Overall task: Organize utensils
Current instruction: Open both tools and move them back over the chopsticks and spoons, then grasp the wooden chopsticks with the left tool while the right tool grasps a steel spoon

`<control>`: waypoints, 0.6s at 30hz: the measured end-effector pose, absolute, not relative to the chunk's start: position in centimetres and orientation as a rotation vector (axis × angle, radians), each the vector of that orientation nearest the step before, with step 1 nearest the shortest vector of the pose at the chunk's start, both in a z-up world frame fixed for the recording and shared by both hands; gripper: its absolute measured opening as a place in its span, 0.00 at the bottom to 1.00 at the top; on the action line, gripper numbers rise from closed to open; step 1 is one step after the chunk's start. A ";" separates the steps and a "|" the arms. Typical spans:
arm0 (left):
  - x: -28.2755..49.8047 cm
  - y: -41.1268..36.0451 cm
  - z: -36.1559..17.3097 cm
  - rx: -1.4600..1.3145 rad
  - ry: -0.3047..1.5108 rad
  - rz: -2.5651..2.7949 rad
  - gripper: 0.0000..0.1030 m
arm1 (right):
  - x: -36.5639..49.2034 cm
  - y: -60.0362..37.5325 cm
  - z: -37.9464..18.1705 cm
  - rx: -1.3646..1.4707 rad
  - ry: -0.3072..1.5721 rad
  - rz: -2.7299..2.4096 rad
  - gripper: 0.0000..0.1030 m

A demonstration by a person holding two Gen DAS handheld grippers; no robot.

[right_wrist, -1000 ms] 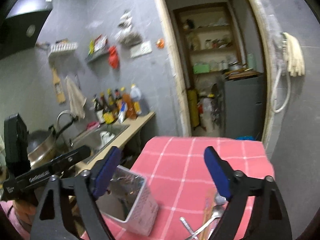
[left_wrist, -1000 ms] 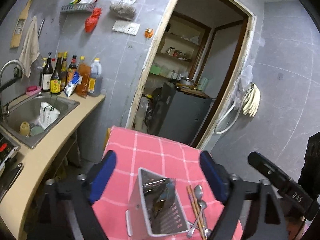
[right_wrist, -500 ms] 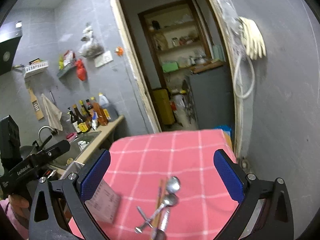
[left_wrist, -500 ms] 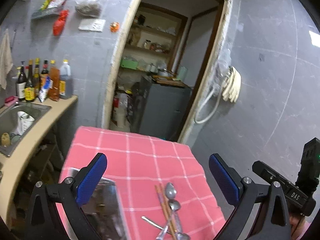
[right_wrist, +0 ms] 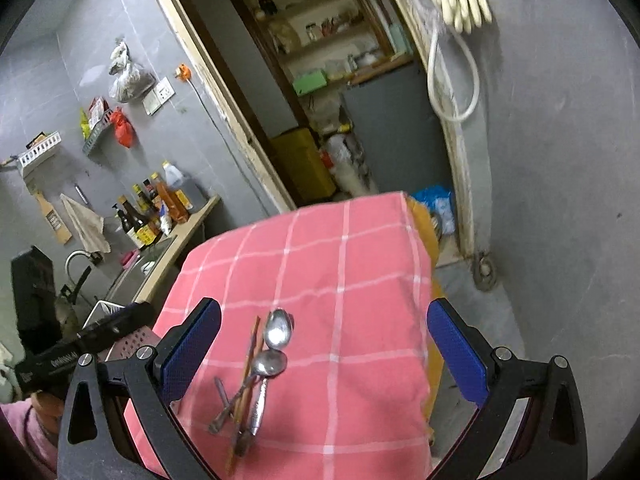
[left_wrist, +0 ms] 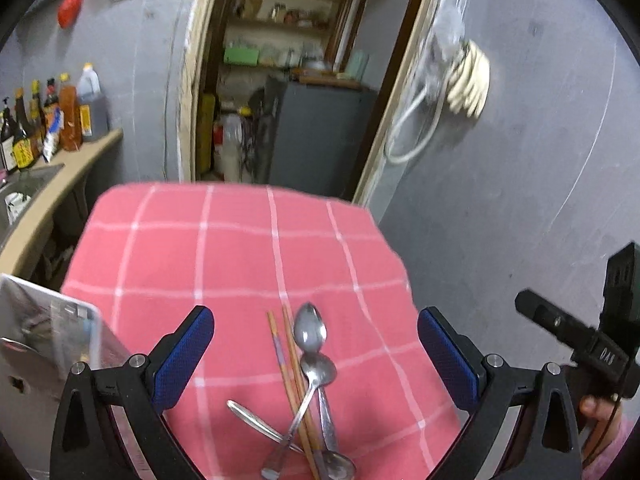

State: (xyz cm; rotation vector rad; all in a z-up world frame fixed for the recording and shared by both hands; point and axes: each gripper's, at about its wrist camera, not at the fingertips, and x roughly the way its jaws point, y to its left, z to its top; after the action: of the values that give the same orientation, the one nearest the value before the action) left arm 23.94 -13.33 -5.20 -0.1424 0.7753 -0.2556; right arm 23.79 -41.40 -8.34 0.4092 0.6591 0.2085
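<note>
A small heap of metal spoons (left_wrist: 310, 330) (right_wrist: 279, 329) and a pair of wooden chopsticks (left_wrist: 288, 364) (right_wrist: 249, 356) lies on a table under a pink checked cloth (left_wrist: 240, 248) (right_wrist: 344, 264). A white perforated utensil holder (left_wrist: 52, 332) stands at the table's left edge; in the right wrist view only its rim (right_wrist: 105, 309) shows behind the other tool. My left gripper (left_wrist: 316, 356) hovers open above the heap, nothing between its blue pads. Wide open too, my right gripper (right_wrist: 324, 354) hangs over the same heap, touching nothing.
A counter (left_wrist: 60, 184) with a sink and sauce bottles (left_wrist: 60, 120) runs along the left. Behind the table a doorway opens onto shelves and a dark cabinet (left_wrist: 316, 136). A grey wall with hanging gloves (left_wrist: 472, 76) is on the right. The table drops off at its right edge (right_wrist: 424, 280).
Both grippers swung right and dipped toward the table. The holder slid from the centre to the left edge of view, and the spoons and chopsticks now sit between the fingers. Both pairs of jaws widened slightly.
</note>
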 end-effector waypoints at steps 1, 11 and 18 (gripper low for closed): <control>24.1 -13.6 -5.6 -0.138 0.789 -0.255 0.99 | 24.4 -41.6 -9.1 0.414 0.677 0.225 0.98; 27.2 -14.3 -11.1 -0.176 0.976 -0.207 0.80 | 29.5 -40.2 -14.8 0.392 0.802 0.383 0.98; 28.7 -13.5 -14.8 -0.231 1.096 -0.175 0.63 | 32.6 -36.7 -17.5 0.336 0.880 0.479 0.84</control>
State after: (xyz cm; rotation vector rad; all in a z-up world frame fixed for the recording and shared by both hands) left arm 28.70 -13.55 -14.78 -0.2314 1.0957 -0.1747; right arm 32.57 -36.72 -17.52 0.3356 0.8801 0.4794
